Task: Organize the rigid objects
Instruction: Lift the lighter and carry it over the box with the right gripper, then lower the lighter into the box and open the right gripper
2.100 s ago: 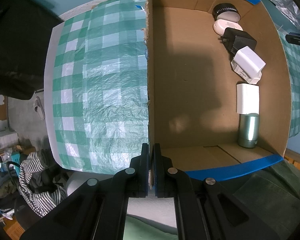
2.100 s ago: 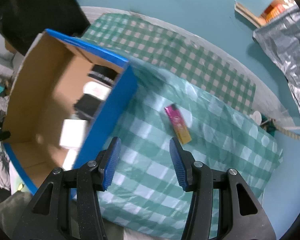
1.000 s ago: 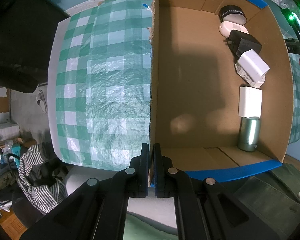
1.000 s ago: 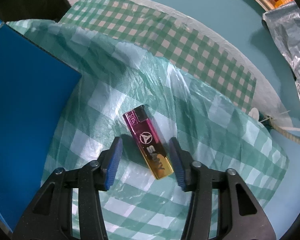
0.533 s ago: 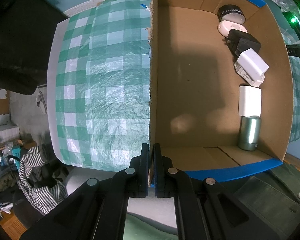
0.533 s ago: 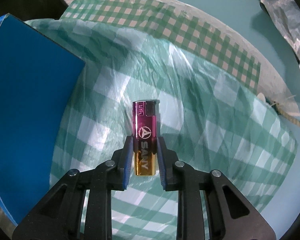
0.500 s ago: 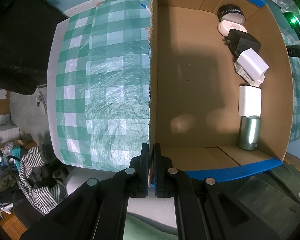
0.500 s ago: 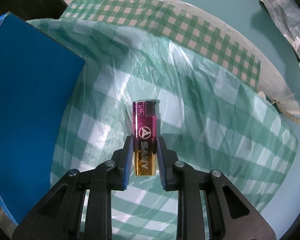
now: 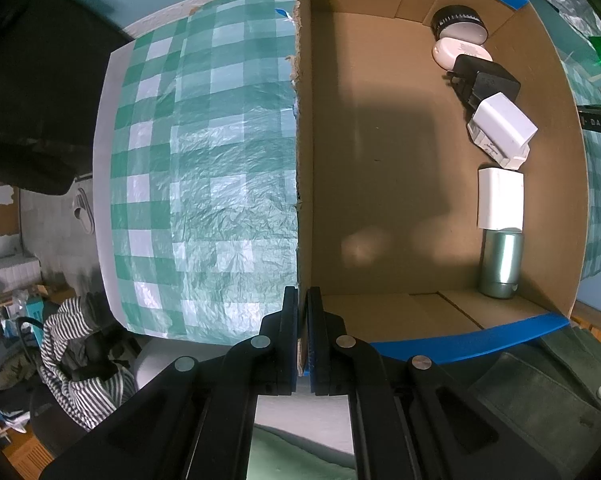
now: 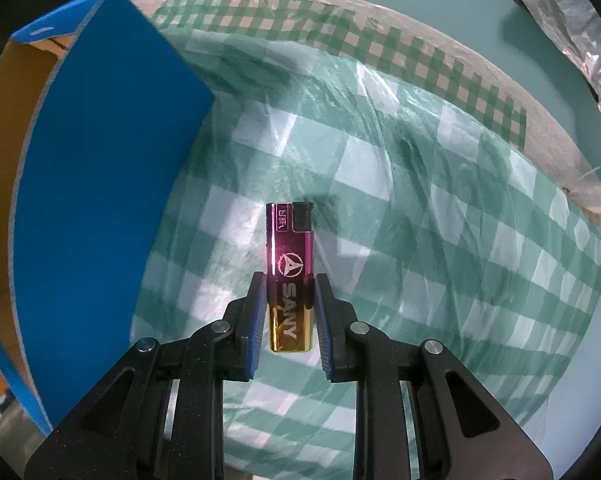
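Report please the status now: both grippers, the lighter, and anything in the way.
Left gripper shut on cardboard box wall. Right gripper shut on lighter, over checked cloth. Box's blue wall stands between lighter and box interior.

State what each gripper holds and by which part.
The right gripper clamps the lighter across its lower body, black cap end pointing away. The left gripper is shut on the cardboard box's side wall, at its near corner.

Bare box floor [image 9: 380, 168] left of items lined along right wall [image 9: 556, 184]
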`<state>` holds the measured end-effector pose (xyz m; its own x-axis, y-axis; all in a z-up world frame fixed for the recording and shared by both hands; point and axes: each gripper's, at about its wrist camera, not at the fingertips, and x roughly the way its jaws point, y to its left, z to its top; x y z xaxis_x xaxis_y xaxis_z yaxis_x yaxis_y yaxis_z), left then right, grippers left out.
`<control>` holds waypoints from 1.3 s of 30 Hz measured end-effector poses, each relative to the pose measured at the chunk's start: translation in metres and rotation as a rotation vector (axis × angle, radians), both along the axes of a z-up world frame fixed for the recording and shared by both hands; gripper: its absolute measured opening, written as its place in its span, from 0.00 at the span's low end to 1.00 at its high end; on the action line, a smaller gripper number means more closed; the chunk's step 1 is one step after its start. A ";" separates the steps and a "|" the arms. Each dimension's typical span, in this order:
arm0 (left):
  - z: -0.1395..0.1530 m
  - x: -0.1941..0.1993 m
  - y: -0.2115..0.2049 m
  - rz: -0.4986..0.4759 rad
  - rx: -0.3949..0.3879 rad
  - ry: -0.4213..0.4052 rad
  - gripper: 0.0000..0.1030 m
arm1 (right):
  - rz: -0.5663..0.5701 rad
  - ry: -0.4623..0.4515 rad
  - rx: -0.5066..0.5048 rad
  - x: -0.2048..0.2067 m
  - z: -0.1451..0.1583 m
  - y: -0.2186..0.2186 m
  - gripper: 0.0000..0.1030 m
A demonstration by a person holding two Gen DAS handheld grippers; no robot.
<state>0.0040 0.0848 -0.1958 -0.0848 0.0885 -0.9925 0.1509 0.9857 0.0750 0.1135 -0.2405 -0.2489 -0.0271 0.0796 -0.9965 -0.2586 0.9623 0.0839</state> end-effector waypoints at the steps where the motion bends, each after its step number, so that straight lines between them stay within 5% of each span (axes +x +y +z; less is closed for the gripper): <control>1: 0.000 0.000 0.000 -0.001 0.000 0.000 0.04 | 0.002 -0.002 0.003 -0.002 0.002 0.001 0.21; 23: 0.001 0.001 -0.001 -0.015 0.002 -0.004 0.04 | 0.019 -0.098 0.084 -0.037 0.075 0.028 0.21; 39: 0.000 0.002 -0.002 -0.022 0.002 -0.008 0.04 | 0.159 -0.130 0.153 -0.053 0.110 0.094 0.21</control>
